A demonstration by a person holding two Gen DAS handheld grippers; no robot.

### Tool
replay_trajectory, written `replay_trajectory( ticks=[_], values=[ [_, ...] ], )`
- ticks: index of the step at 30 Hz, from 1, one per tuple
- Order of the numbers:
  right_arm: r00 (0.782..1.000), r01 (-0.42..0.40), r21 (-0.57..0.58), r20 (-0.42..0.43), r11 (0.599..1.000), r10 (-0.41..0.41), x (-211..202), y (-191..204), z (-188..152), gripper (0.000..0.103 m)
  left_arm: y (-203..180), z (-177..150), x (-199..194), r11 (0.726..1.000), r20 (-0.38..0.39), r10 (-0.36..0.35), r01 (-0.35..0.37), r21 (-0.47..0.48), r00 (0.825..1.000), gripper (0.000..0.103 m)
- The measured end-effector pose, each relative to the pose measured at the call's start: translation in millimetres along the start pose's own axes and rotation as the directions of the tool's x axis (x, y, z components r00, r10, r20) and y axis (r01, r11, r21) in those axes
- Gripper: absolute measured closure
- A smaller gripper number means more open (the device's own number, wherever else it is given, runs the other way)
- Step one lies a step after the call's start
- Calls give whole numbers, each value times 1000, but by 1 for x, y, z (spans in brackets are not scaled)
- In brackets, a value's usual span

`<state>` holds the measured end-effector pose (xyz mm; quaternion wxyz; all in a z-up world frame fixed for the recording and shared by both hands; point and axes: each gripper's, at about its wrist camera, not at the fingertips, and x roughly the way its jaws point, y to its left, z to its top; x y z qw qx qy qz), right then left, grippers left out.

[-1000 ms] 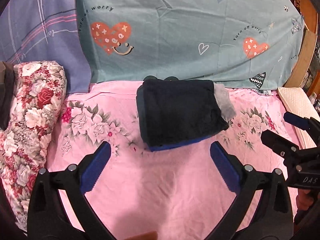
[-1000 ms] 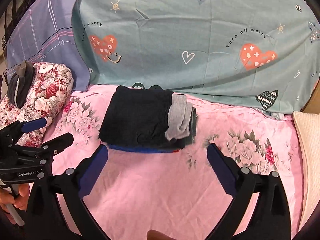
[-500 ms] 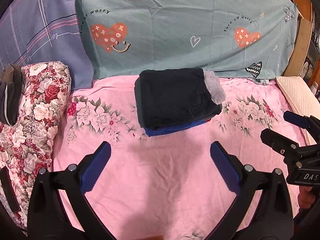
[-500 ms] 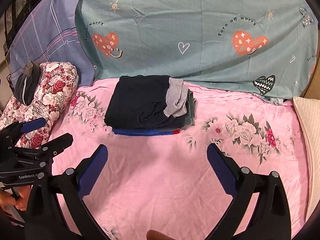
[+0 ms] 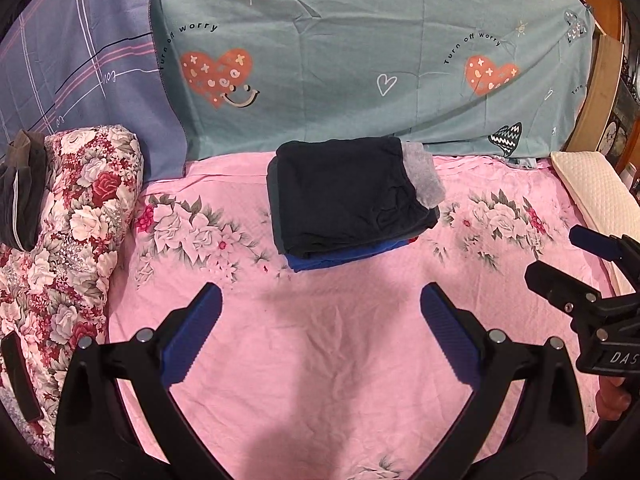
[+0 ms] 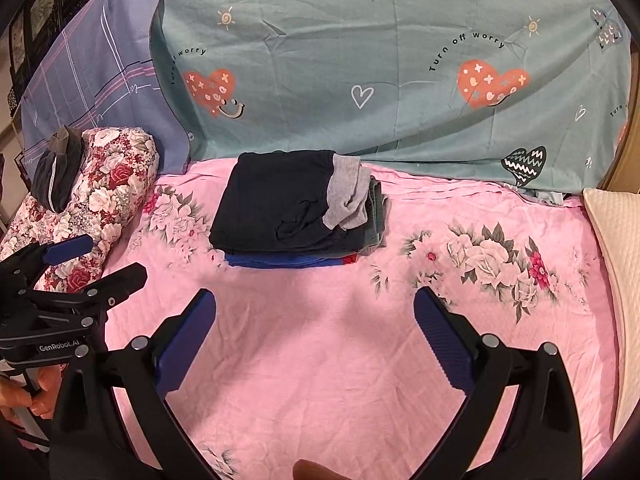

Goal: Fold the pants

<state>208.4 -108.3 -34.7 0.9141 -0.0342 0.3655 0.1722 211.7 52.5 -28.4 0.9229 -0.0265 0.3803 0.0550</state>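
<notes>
Dark pants folded atop a stack of clothes at back of pink sheet, left gripper and right gripper both spread wide, holding nothing; risk: loose grey piece snags, toppling stack

Dark navy pants on a pink floral sheet.

You can read "Turn off worry" arched over the hearts on the teal sheet. The left gripper body carries "GenRobot.AI". The right gripper shows "DAS", cut off at the frame edge.
</notes>
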Motion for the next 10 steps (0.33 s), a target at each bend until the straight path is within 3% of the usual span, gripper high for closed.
replay_trajectory(
  ticks=[10],
  values=[
    [1000, -5, 1, -2, 1000, 5, -1, 0, 1, 4, 0, 2, -2, 1000, 7, -1, 1, -5, 1000, 2]
  ],
)
